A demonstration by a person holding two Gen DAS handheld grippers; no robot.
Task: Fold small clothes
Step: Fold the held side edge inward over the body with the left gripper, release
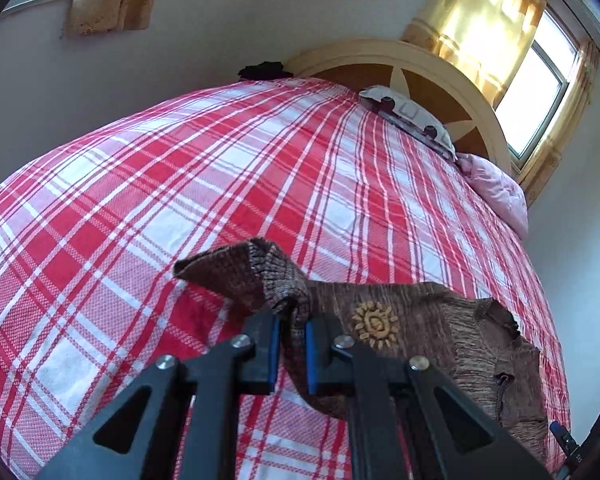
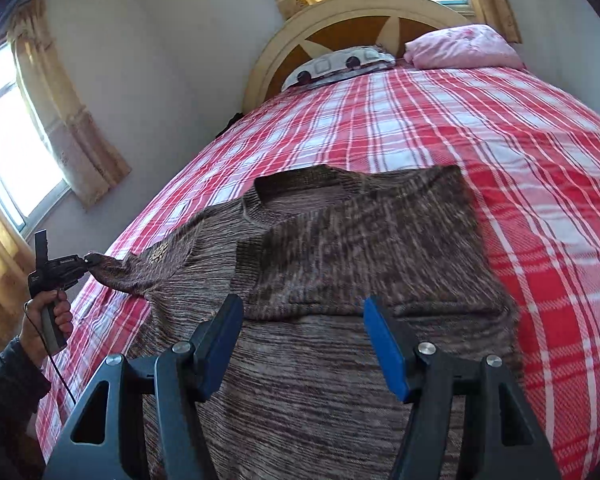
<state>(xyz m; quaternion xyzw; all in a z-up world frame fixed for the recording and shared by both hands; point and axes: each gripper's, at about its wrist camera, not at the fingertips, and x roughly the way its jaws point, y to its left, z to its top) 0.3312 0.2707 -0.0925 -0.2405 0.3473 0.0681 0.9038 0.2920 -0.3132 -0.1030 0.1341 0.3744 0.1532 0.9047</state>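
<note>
A brown knitted sweater (image 2: 340,248) lies spread on the red plaid bed, one sleeve folded across its body. My left gripper (image 1: 292,320) is shut on the cuff of the other sleeve (image 1: 236,268), lifting it off the bedspread; a yellow sun patch (image 1: 376,326) shows beside it. In the right wrist view that left gripper (image 2: 85,259) appears at the far left, held by a hand (image 2: 46,320), with the sleeve stretched from it. My right gripper (image 2: 300,320) hovers open over the sweater's lower body, nothing between its blue pads.
The plaid bedspread (image 1: 180,184) covers the whole bed. A patterned pillow (image 2: 336,64) and a pink pillow (image 2: 464,48) lie against the round headboard (image 2: 360,12). Curtained windows (image 2: 8,148) flank the bed. A dark object (image 1: 262,70) sits at the bed's far edge.
</note>
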